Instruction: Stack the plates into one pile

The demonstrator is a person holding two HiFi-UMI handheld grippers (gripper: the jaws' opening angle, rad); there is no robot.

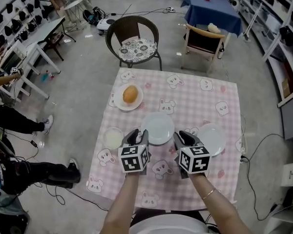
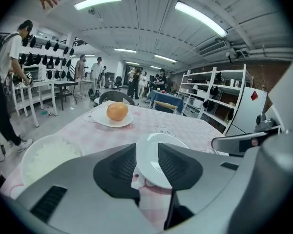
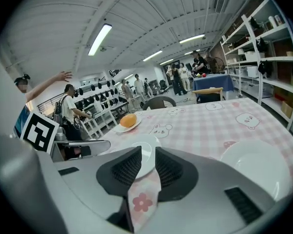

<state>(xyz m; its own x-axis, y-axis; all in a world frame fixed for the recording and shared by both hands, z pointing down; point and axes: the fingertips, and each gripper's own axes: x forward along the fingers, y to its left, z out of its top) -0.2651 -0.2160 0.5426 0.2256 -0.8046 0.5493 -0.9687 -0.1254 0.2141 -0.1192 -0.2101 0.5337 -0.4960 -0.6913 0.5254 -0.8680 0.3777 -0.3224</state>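
Reaching forward from the bottom of the head view with both forearms bare, a bangle (image 1: 208, 194) circling the right wrist, marker cubes facing up. Holding the left gripper (image 1: 136, 136) over the near half of the table (image 1: 227, 91), jaws standing wide apart and clamping nothing; framing between them, in the left gripper view, the near rim of the middle plate (image 1: 157, 128), white and empty, lying flat on the pink checked cloth (image 1: 185, 106). Not possible to tell whether the jaw tips are touching that rim. Holding the right gripper (image 1: 186, 138) alongside, just right of the same plate, jaws parted somewhat less and also gripping nothing, showing a strip of cloth and the plate's edge in the gap. Lying apart and unstacked: right plate (image 1: 212, 139) just beside the right gripper's outer side, small dish (image 1: 113, 138) just left of the left gripper, far plate (image 1: 128, 97) toward the far left corner, carrying a round orange-brown piece of food (image 1: 130, 93). Standing behind the table, a dark wicker chair (image 1: 134, 38) with a patterned cushion
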